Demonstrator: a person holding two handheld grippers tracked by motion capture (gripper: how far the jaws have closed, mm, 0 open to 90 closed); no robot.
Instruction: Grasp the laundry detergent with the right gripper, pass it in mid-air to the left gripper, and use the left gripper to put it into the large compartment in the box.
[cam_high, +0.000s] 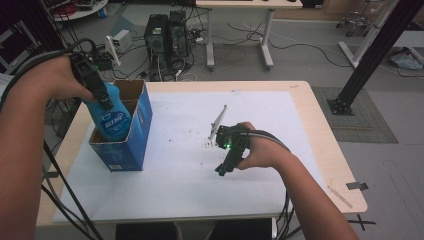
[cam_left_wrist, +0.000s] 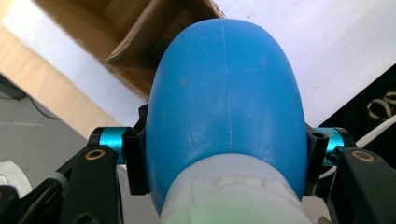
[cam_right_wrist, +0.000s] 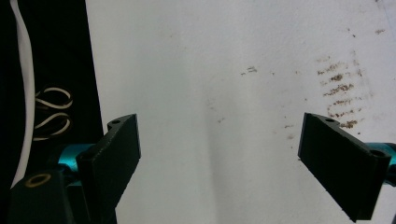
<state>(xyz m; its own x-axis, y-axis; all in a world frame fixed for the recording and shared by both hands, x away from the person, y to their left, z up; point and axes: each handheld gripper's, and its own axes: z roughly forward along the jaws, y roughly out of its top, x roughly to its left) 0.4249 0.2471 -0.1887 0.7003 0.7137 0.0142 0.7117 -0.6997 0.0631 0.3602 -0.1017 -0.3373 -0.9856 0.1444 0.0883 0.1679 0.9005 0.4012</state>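
Observation:
A blue plastic bottle (cam_high: 113, 119) with a white-lettered label stands with its lower part inside an open blue cardboard box (cam_high: 136, 140) at the table's left. My left gripper (cam_high: 105, 99) is shut on the bottle's upper part. In the left gripper view the bottle (cam_left_wrist: 226, 88) is clamped between the jaws of my left gripper (cam_left_wrist: 226, 156), its white neck nearest the camera and the box's brown inside (cam_left_wrist: 135, 37) beyond it. My right gripper (cam_high: 221, 169) hovers low over the white sheet (cam_high: 180, 175) at mid-table. In the right gripper view, my right gripper (cam_right_wrist: 219, 154) is open and holds nothing.
Brown smudges (cam_high: 209, 144) mark the sheet (cam_right_wrist: 224, 56) beside the right hand. The wooden table (cam_high: 320, 130) has a bare strip along its right edge, with tape (cam_high: 357, 186) near the corner. Computer towers (cam_high: 165, 35), cables and a desk stand on the floor behind.

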